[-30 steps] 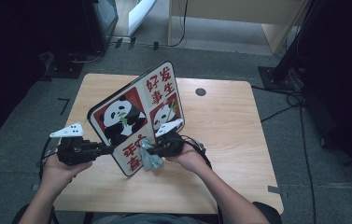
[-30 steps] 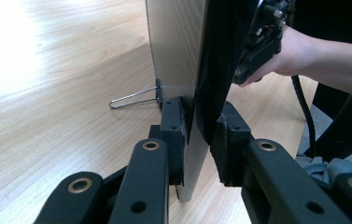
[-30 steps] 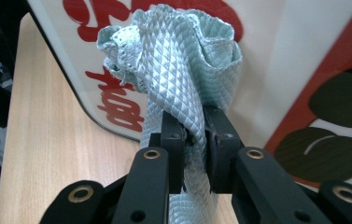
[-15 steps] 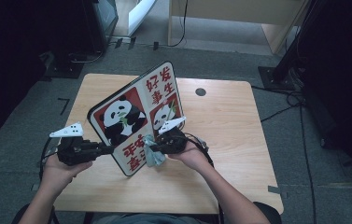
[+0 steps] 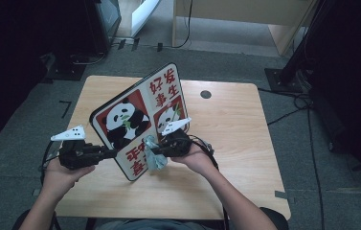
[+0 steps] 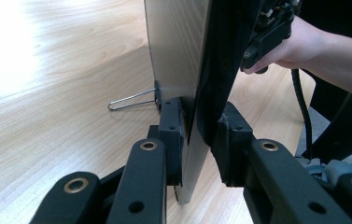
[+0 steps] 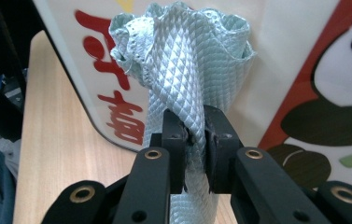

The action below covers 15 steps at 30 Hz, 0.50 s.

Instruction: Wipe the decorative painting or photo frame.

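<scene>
Above table centre, panda board (image 5: 140, 120) held tilted, lower edge clamped by left gripper (image 5: 113, 154), jaws just eased slightly. Right gripper (image 7: 193, 133) closed on pale-green cloth (image 7: 187, 70), pressed to board face. Board judged stiff, glossy, slippery: edge grip best. Cloth soft, light.

Pale mint diamond-embossed cloth (image 7: 187, 70) against glossy white panda-print board (image 5: 140, 115) (red characters, black border), light woodgrain table (image 5: 235, 143).
</scene>
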Available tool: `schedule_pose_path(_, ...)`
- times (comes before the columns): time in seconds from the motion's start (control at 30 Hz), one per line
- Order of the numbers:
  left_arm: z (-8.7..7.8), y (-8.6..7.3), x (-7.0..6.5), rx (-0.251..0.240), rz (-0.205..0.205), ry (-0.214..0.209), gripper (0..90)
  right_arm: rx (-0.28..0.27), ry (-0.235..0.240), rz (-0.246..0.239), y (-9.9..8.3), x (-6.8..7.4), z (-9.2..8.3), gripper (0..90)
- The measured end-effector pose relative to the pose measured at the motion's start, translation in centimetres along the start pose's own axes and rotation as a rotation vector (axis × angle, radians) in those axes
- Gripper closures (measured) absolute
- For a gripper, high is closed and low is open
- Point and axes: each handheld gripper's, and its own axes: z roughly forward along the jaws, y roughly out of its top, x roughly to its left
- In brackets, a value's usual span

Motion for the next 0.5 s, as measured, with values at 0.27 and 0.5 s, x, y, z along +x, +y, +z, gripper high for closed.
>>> schedule_pose_path(0.27,-0.5,0.1,0.2,0.001,-0.008,-0.006,71.4,-0.015,0.011,-0.011,0.8,0.4,-0.7,80.9)
schedule_pose_path(0.5,-1.1,0.0,0.1,0.007,0.003,-0.003,71.4,-0.033,0.011,-0.018,1.7,0.8,-1.6,80.9)
